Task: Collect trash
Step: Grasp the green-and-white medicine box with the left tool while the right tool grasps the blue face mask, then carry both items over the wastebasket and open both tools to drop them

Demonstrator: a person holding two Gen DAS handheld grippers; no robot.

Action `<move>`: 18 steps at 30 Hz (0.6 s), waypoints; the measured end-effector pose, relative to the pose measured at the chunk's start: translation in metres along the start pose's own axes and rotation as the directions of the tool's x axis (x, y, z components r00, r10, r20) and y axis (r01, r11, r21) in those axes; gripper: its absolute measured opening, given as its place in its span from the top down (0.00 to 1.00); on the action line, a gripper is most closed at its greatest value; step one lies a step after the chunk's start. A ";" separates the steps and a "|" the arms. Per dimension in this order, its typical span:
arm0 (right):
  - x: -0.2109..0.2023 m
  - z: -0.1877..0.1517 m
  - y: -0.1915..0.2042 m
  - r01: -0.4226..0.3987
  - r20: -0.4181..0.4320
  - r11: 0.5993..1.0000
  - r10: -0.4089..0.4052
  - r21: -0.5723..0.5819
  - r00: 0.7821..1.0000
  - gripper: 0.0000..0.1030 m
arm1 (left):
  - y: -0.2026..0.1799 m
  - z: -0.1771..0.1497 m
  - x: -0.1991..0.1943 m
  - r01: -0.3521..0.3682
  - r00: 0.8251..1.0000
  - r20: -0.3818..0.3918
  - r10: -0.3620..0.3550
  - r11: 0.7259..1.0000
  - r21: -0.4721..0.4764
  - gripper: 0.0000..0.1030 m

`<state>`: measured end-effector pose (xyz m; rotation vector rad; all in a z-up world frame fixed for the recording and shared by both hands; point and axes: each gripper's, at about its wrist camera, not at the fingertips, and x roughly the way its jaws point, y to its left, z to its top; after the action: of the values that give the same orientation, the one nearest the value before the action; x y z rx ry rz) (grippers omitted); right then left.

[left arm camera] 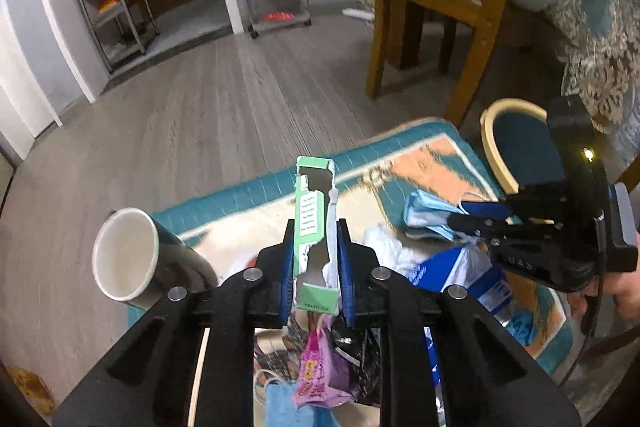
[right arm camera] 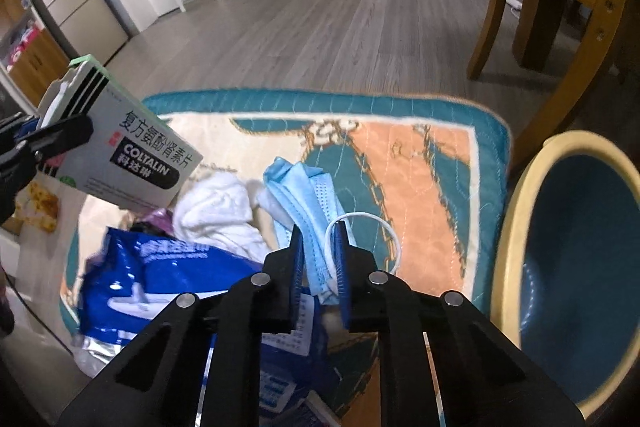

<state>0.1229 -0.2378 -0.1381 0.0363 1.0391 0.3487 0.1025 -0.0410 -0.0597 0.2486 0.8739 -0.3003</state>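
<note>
My left gripper [left arm camera: 314,231] is shut on a flattened green and white medicine box [left arm camera: 312,211], held up above the mat; the box also shows in the right wrist view [right arm camera: 132,155]. My right gripper [right arm camera: 318,231] is shut on a blue face mask [right arm camera: 308,195], which hangs from its fingers over the mat; the mask also shows in the left wrist view [left arm camera: 428,217]. A round bin [right arm camera: 576,255] with a cream rim and blue inside stands at the mat's right side.
On the patterned mat [right arm camera: 420,155] lie a blue wipes pack [right arm camera: 160,279], crumpled white tissue [right arm camera: 216,211], a pink wrapper [left arm camera: 316,367] and a paper cup [left arm camera: 132,255] on its side. A wooden chair [left arm camera: 432,7] stands behind the mat, by a covered table.
</note>
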 end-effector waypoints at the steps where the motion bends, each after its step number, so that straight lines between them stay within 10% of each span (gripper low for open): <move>1: -0.003 0.001 0.000 0.001 0.005 1.000 -0.001 0.001 1.000 0.87 | 0.001 0.003 -0.004 -0.002 1.000 0.018 0.002 1.000 -0.007 0.83; 18: -0.109 0.002 -0.037 -0.018 0.193 0.978 -0.023 0.210 0.981 0.88 | -0.040 0.033 -0.034 0.110 0.982 0.158 -0.104 0.993 -0.030 0.83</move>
<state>0.0847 -0.3051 -0.0532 0.2553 0.8779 0.2259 0.0912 -0.0844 -0.0164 0.1402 0.7385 -0.3976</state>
